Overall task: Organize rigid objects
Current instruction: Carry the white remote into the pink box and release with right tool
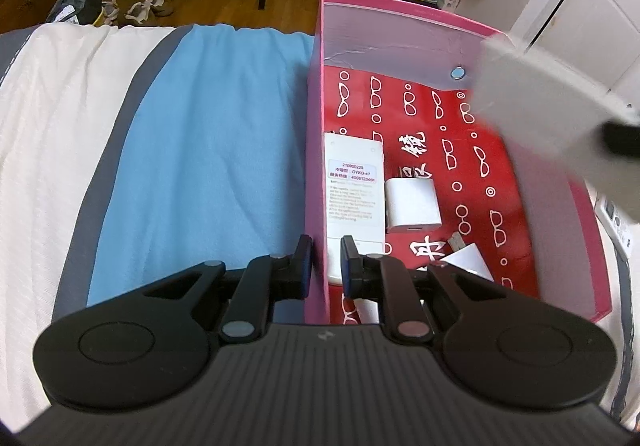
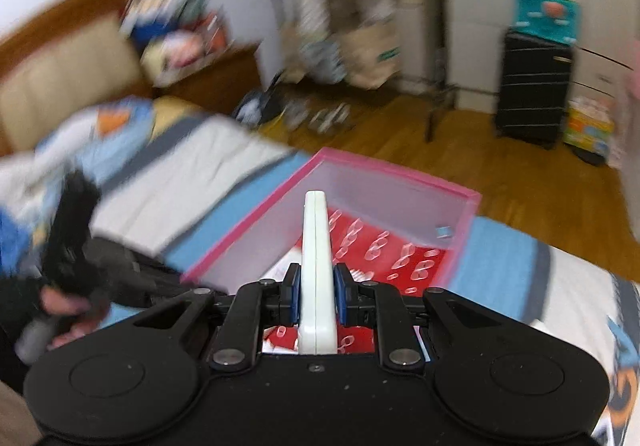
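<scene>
A pink box [image 1: 314, 149] with a red patterned floor lies open on the bed. My left gripper [image 1: 326, 258] is shut on its near left wall. Inside lie a white remote [image 1: 352, 181], label side up, a white charger cube [image 1: 412, 205] and a white plug adapter [image 1: 470, 258]. My right gripper [image 2: 316, 292] is shut on a flat white device [image 2: 316, 246], held on edge above the box [image 2: 248, 230]. That device shows blurred in the left wrist view [image 1: 548, 105], over the box's right side.
The box sits on a blue towel [image 1: 208, 149] over a white and grey bedspread [image 1: 52, 149]. Beyond the bed are a wooden floor, shoes, paper bags, a black suitcase [image 2: 532, 85] and a headboard [image 2: 68, 61].
</scene>
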`<state>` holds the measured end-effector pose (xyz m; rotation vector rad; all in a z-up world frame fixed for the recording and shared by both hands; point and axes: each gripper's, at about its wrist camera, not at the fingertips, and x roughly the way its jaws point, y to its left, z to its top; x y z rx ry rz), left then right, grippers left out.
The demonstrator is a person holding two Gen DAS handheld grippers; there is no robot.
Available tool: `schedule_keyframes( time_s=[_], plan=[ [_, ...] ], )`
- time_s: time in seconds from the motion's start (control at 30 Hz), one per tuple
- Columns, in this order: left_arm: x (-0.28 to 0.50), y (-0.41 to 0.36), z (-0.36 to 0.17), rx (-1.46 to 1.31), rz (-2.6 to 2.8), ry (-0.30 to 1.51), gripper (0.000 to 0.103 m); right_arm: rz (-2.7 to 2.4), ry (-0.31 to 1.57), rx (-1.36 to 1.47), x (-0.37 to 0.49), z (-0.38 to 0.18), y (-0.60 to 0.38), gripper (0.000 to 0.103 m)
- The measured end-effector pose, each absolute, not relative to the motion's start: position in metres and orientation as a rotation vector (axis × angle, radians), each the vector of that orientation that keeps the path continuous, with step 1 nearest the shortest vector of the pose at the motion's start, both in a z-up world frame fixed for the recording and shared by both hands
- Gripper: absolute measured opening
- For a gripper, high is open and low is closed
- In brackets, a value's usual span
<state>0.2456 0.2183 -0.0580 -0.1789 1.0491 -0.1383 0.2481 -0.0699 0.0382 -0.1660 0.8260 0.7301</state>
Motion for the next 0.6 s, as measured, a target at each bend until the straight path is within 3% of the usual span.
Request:
schedule_keyframes(
  time_s=[0.17, 0.43, 0.6],
  plan=[
    [0.247, 0.218, -0.060, -0.180, -0.141, 1.050, 0.013, 0.817, 0.833, -0.438, 0.254, 0.008, -0.013, 0.021],
    [0.247, 0.220, -0.063, -0.190, -0.145, 1.056, 0.013, 0.818, 0.568, -1.059, 0.219, -0.038, 0.043, 0.020],
    [0.248, 0.220, -0.065, -0.190, -0.149, 1.060, 0.013, 0.815, 0.610, -1.110, 0.219, -0.046, 0.053, 0.020]
  ],
)
